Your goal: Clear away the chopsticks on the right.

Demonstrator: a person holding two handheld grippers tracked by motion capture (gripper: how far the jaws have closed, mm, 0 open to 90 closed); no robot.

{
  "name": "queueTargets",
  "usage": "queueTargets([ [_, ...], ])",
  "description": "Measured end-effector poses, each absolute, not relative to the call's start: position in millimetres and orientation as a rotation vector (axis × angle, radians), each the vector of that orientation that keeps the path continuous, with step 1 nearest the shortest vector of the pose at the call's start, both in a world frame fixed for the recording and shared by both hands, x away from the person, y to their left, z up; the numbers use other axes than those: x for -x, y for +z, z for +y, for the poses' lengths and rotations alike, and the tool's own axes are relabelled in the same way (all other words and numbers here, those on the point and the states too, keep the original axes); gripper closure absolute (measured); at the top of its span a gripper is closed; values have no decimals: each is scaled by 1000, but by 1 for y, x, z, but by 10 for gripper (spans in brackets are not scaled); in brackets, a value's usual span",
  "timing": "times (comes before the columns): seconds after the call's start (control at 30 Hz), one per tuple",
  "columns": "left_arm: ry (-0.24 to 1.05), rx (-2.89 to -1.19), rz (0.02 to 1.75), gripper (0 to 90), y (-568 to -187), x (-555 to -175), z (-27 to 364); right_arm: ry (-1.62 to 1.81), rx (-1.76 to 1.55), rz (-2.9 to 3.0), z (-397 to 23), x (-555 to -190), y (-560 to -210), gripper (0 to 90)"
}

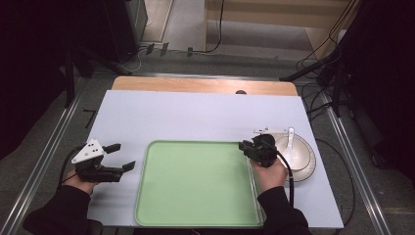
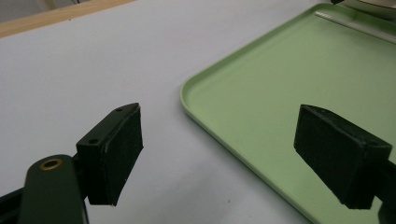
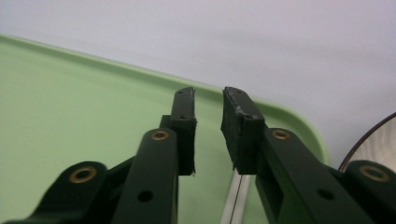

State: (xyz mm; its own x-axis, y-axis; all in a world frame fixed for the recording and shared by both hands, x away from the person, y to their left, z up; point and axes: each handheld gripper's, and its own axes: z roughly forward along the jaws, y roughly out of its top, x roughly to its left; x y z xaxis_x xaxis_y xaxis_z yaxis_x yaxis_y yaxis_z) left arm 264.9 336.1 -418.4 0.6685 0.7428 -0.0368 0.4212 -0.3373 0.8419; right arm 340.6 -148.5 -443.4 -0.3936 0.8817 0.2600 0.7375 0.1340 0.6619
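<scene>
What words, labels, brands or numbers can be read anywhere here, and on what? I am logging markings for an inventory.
None: no readable text in any view.
Tray: plain green, no print.
Bowl and spoon: plain white, no mark to be seen.
Table: bare white top.
Left gripper and right gripper: black, with brass rivets but no lettering.

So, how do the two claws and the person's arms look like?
Both claws are black, each with two flat rectangular pads and brass-coloured rivets at the joints. The left claw carries a grey three-cornered plate with small dark dots on top. A black cable trails from the right claw. The person wears dark long sleeves.
</scene>
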Motion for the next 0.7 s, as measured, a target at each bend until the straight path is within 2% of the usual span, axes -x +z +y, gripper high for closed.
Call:
queueTargets([
  [0.23, 449, -1976, 904, 156, -418, -265, 336, 1159, -1587, 2223, -158, -340, -429, 615],
  [0.37, 449, -1980, 901, 156, -418, -265, 336, 1195, -1564, 2221, -165, -338, -419, 507],
  [0.7, 451, -1981, 901, 156, -418, -264, 337, 1292, -1534, 2220, -184, -337, -399, 408],
])
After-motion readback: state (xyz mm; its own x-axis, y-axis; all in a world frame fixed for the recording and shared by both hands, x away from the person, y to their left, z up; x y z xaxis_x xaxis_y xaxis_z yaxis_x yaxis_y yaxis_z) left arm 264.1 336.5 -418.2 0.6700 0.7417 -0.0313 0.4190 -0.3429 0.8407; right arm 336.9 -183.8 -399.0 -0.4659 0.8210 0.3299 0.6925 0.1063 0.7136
